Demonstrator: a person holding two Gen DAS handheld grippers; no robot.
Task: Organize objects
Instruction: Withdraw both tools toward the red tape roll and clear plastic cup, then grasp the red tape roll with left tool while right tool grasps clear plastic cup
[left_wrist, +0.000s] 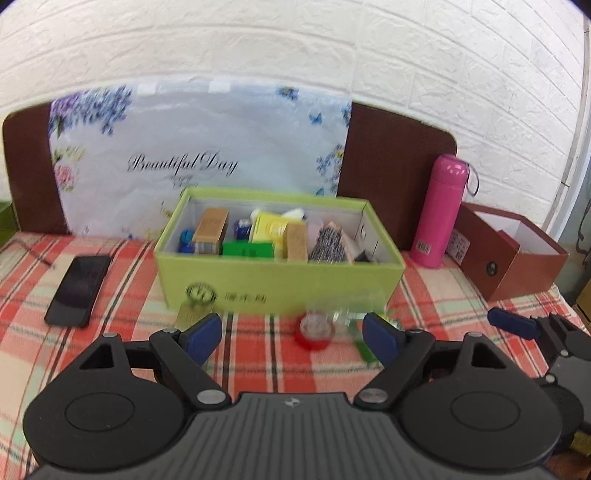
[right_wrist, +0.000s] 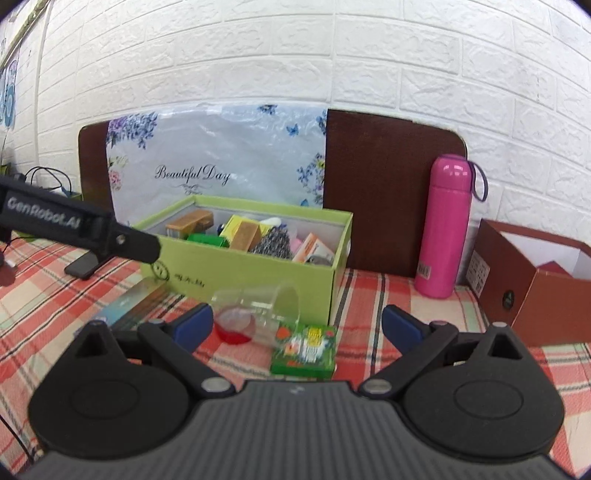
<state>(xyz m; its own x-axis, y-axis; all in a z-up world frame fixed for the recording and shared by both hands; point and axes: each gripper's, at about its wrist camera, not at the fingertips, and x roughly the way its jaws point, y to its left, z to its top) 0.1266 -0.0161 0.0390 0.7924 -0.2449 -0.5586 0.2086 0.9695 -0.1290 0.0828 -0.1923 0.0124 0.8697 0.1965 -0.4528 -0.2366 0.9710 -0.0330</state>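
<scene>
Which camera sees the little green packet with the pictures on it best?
The right wrist view. There the green packet lies whole and fairly sharp, between the open fingers of the right gripper. The left wrist view shows only a blurred green sliver beside the tipped clear cup.

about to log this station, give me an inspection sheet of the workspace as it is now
surface: plaid cloth in red, cream and green, covering the top.
job's things: green box open, packed with small cartons; clear cup on its side in front of it; green packet flat by the cup.
clutter: black phone lying left; pink bottle upright; brown box open at right.
grippers: left gripper open, nothing between the fingers; right gripper open, holding nothing.
cables: dark cable at far left by the wall.
surroundings: white brick wall; floral bag leaning on a brown board.
</scene>
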